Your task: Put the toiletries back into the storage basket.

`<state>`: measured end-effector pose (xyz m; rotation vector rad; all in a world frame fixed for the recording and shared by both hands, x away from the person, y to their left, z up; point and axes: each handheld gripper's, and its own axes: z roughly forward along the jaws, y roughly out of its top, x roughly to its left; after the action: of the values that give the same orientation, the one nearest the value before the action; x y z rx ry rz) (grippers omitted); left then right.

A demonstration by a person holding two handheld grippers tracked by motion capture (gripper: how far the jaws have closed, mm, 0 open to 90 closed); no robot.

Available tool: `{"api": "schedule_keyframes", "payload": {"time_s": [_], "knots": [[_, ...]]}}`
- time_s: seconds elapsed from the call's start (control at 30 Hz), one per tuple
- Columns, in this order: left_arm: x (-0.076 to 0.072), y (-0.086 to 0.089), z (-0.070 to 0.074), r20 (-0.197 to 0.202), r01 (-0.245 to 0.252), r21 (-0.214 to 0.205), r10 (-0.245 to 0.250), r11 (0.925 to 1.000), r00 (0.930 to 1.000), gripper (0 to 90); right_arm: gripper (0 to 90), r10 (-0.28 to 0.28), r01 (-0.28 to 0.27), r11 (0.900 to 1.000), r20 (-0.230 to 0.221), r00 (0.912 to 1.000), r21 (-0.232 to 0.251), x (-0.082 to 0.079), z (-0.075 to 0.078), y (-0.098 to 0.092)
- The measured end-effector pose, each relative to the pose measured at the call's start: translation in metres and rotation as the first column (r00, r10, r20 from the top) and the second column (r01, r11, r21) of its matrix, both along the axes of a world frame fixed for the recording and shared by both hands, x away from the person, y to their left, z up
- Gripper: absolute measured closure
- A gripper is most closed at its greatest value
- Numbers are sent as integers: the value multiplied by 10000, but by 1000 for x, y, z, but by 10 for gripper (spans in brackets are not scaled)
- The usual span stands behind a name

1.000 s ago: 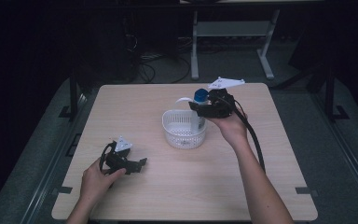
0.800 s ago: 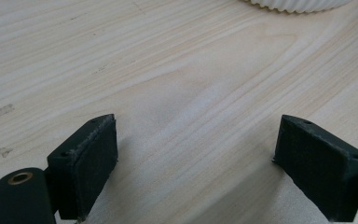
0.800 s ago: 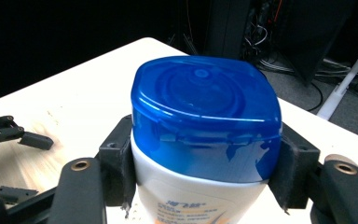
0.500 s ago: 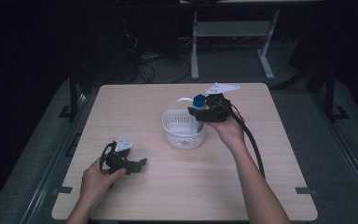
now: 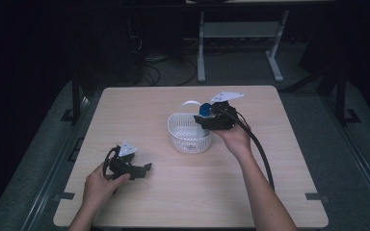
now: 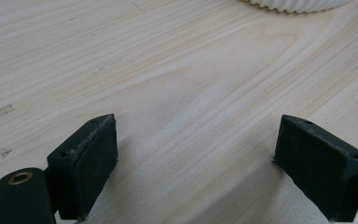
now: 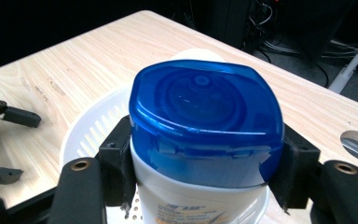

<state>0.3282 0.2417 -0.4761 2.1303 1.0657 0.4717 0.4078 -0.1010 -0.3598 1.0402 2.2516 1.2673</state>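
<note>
Bottle point(image 7: 200, 140), white with a blue cap — sitting clamped between the pads of the right gripper point(image 5: 212, 118), hanging over the white basket point(image 5: 189, 139) at mid-table; the right gripper view is giving the label edge and cap detail, the high view just a blue dot; left gripper point(image 5: 142, 169) is resting on the table point(image 5: 173, 202) — jaws standing wide, nothing between them.

The left claw point(image 5: 147, 168) lay low at the near left, jaws wide apart. The right claw point(image 5: 203, 120), farther right, was clamped, arm extended.
</note>
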Motion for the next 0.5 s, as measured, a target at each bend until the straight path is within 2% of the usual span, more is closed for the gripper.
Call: {"api": "schedule_keyframes", "payload": {"time_s": [0.5], "knots": [[0, 0, 0, -8, -18, -8, 18, 10000, 10000, 127, 358, -39, 35, 9998, -213, 9998, -179, 0, -14, 1]]}}
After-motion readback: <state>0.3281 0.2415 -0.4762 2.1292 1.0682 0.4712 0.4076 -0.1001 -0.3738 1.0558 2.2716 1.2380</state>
